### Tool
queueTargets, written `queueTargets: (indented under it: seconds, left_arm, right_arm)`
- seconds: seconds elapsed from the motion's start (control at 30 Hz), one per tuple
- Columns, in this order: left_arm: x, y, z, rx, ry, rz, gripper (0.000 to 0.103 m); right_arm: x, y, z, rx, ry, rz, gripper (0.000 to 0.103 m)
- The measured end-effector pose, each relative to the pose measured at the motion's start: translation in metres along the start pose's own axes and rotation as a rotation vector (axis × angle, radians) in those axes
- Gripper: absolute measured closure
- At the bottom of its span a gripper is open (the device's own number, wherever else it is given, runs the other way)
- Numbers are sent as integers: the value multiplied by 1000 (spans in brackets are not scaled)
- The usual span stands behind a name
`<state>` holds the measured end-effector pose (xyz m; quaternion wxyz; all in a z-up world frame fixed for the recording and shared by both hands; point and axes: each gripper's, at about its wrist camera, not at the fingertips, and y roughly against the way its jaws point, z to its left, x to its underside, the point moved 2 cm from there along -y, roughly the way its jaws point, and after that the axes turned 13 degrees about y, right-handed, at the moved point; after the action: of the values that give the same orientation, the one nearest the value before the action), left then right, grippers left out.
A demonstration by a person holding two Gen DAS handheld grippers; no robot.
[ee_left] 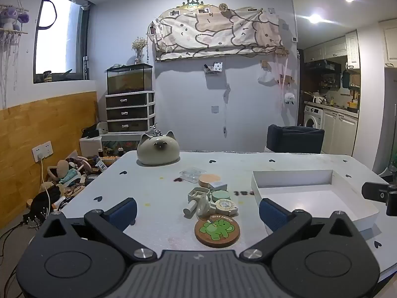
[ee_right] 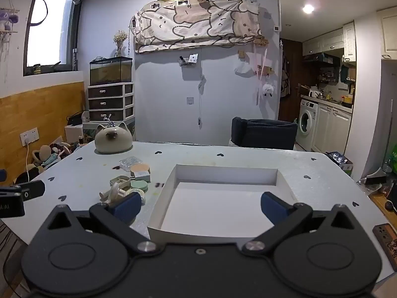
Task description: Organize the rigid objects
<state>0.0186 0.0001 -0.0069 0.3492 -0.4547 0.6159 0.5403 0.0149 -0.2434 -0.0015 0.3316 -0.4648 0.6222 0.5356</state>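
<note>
A cluster of small rigid items lies mid-table: a round wooden coaster with a green elephant (ee_left: 217, 229), a round tin (ee_left: 225, 204), a green round lid (ee_left: 221, 195), a peach disc (ee_left: 209, 179), a clear plastic case (ee_left: 190, 174) and a grey-green clip (ee_left: 197, 195). The cluster also shows in the right wrist view (ee_right: 131, 182). An empty white tray (ee_left: 292, 175) (ee_right: 227, 172) stands to its right. My left gripper (ee_left: 197, 211) is open and empty, just in front of the coaster. My right gripper (ee_right: 201, 206) is open and empty over the tray's near edge.
A cat-shaped ceramic pot (ee_left: 158, 151) (ee_right: 113, 139) stands at the table's far left. A dark chair (ee_left: 295, 139) is behind the far edge. Clutter and cables lie on the floor at left (ee_left: 64, 173). A brown power strip (ee_right: 387, 241) lies at the right table edge.
</note>
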Motion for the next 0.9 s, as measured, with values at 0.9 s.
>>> queueTargets:
  seconds: [0.9]
  left_arm:
    - [0, 0, 0, 0, 8, 12, 0]
  right_arm:
    - [-1, 1, -1, 0, -7, 3, 0]
